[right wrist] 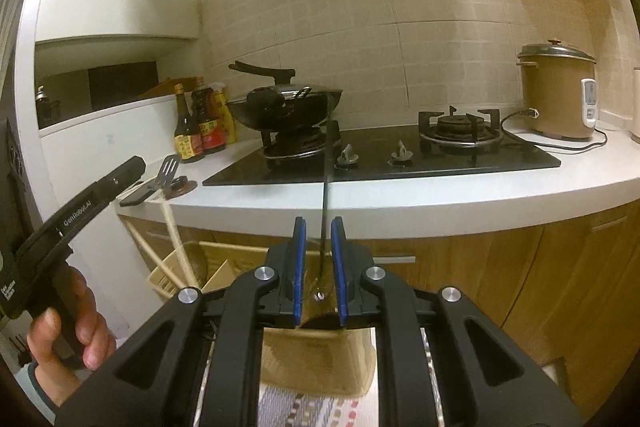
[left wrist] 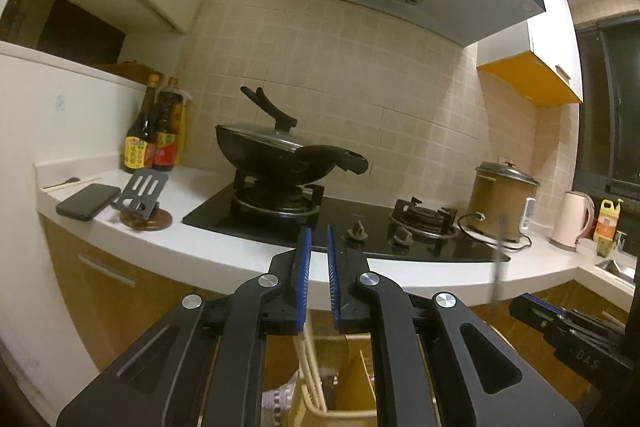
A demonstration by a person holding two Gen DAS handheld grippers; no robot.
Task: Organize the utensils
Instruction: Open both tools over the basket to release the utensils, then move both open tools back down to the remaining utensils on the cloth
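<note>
- Nearest the right wrist camera, the right gripper (right wrist: 318,259) has its blue pads (right wrist: 298,255) pressed on the dark handle of a knife (right wrist: 325,187); the thin blade stands upright, edge-on, rising in front of the counter edge and the hob.
- Just below it sit a brown cardboard box (right wrist: 316,359) and a patterned cloth (right wrist: 316,409).
- Down to the left, a cream slotted utensil basket (right wrist: 170,277) stands against the wooden cabinets, with pale chopsticks (right wrist: 174,231) leaning out of it.
- Beside that, a hand (right wrist: 68,339) grips the left gripper (left wrist: 319,259), whose body reads "GenRobot.AI" in the right view; its own camera shows the fingers apart with a narrow empty gap.
- On the white counter (left wrist: 224,247) lie a dark phone (left wrist: 88,201), a slotted grey spatula (left wrist: 142,189) resting on a round brown stand, and a single chopstick (left wrist: 72,183).
- Farther back, a black glass hob (right wrist: 384,159) carries a lidded black wok (left wrist: 280,153) on the left burner.
- Two sauce bottles (left wrist: 154,131) with yellow and red labels stand by the wall; their print is too small to read.
- Farthest right are a brown rice cooker (right wrist: 558,95) and a pale kettle (left wrist: 572,221).
</note>
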